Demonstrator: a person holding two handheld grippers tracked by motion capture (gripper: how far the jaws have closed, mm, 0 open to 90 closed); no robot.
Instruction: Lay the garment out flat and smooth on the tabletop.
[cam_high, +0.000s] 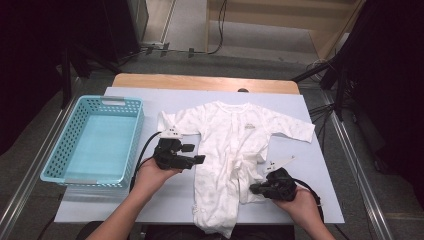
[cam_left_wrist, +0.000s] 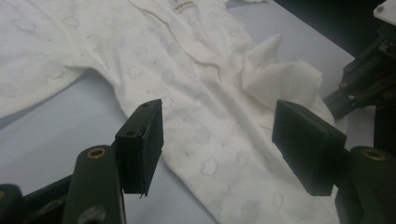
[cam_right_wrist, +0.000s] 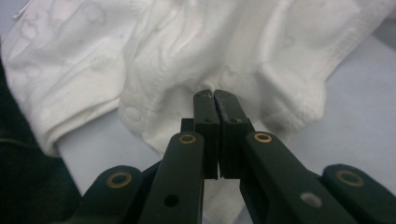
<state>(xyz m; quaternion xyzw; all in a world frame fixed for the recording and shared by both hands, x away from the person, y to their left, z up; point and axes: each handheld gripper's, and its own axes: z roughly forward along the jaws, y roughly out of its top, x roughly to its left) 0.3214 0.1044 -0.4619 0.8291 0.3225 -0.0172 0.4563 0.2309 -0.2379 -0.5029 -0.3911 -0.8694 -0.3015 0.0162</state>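
Romper (cam_high: 227, 150), white and faintly printed with clouds, lies spread flat along the middle of the counter (cam_high: 315, 165), collar toward the far edge and legs reaching the near edge, one cuff hanging just over it. The right claw (cam_high: 256, 189) has its jaws pressed together on a bunched fold of the romper's leg hem near the near-right corner. The left claw (cam_high: 192, 154) hovers with jaws apart beside the garment's left flank, nothing between them. A turquoise plastic basket (cam_high: 75, 150) sits at the left edge, overhanging it slightly. Bare counter lies open right of the sleeve toward the right edge, and a narrower strip separates basket from romper.
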